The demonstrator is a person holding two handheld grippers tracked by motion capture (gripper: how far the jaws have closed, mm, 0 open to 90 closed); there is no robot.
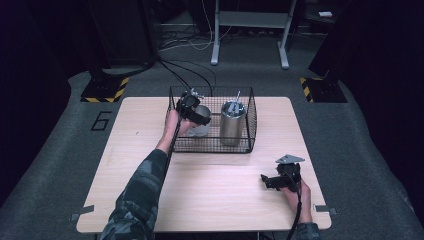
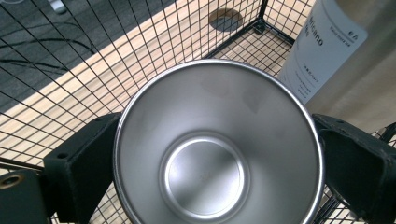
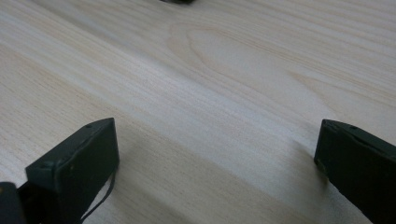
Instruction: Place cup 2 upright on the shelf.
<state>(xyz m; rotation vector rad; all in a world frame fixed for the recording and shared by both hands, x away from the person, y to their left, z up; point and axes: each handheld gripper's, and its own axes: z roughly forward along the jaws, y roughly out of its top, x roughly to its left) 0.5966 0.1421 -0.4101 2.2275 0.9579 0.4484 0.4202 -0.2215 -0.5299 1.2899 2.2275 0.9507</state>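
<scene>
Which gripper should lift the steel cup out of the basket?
Left. The left gripper already straddles the steel cup inside the wire basket; the right gripper rests open on the table.

left gripper [image 1: 196,114]: jaws clamped (arm extended) | right gripper [image 1: 274,181]: jaws wide apart, low

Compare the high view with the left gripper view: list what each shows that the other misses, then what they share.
High view alone: the whole table, the right tongs resting low on its bare near-right part, the person's sleeve, the floor and the cables behind.

Left gripper view alone: the inside of the steel cup, empty down to its bottom, a jaw on either side of its rim, and the printed label on the tumbler beside it.

Both: the wire basket, the cup and tumbler standing in it, and the left tongs around the cup.
</scene>
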